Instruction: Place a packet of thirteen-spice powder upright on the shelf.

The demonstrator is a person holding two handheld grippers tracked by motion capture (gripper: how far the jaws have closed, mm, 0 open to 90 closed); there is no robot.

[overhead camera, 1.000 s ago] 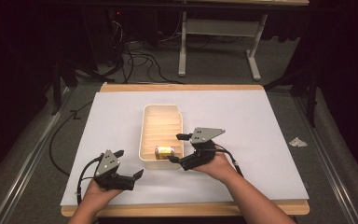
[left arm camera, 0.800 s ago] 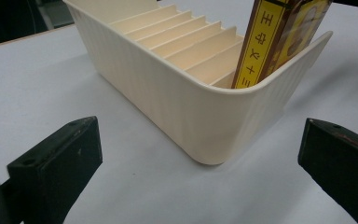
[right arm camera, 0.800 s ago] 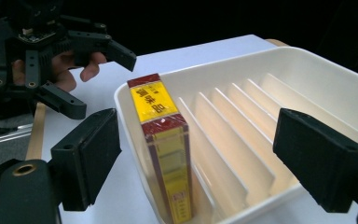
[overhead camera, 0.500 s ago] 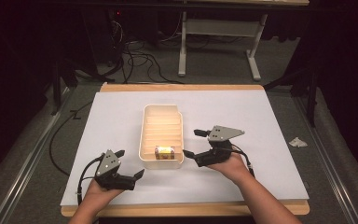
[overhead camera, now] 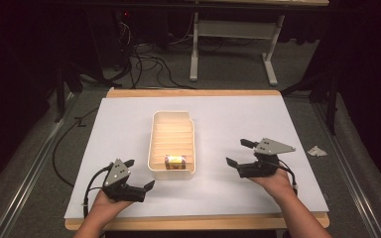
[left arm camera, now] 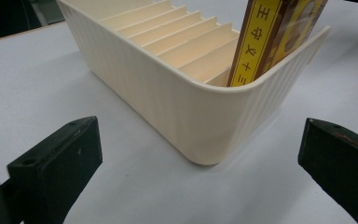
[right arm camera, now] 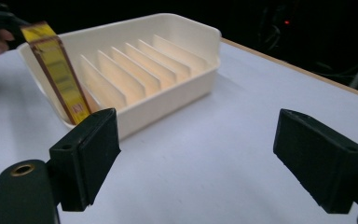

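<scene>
The yellow packet (overhead camera: 175, 161) stands in the nearest slot of the cream tray (overhead camera: 173, 117), lower centre, between the empty, open-jawed left gripper (overhead camera: 149, 190) and right gripper (overhead camera: 237, 151).

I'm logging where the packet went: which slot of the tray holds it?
The end slot nearest the person holds the yellow packet; it stands tilted there. The tray's other slots are empty.

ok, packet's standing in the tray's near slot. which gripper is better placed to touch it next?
Probably left. The left gripper sits open just off the tray corner beside the packet. The right gripper, also open and empty, is farther out on the table.
</scene>
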